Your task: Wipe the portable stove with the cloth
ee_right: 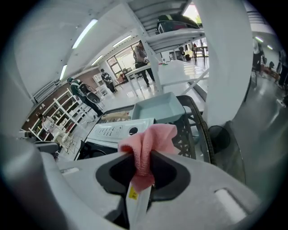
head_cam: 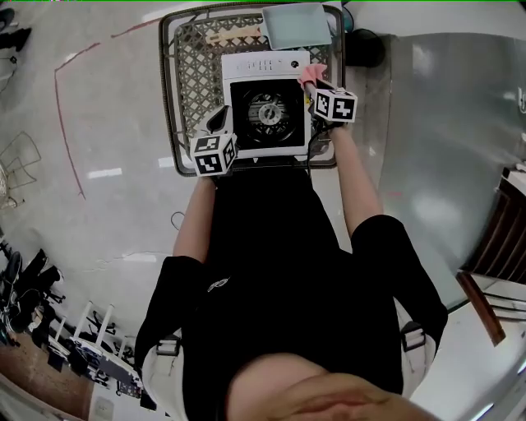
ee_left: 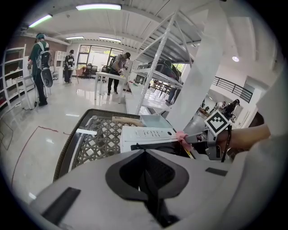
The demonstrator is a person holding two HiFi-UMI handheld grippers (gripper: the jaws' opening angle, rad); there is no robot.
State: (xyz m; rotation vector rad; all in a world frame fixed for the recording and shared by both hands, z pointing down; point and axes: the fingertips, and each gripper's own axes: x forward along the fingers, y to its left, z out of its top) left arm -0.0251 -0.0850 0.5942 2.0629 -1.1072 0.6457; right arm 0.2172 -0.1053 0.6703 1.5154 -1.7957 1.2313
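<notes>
One blue tray point(head_cam: 294, 25) behind stove point(head_cam: 267, 64), wooden stick point(head_cam: 234, 38) beside.

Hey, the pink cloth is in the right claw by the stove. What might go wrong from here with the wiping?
1. The right claw pinches only a narrow fold of the cloth; dragging it over the stove may tug it loose.
2. The left claw is shut on nothing by the stove's near left corner, so the stove is unclamped and might slide toward the tray behind it.
</notes>
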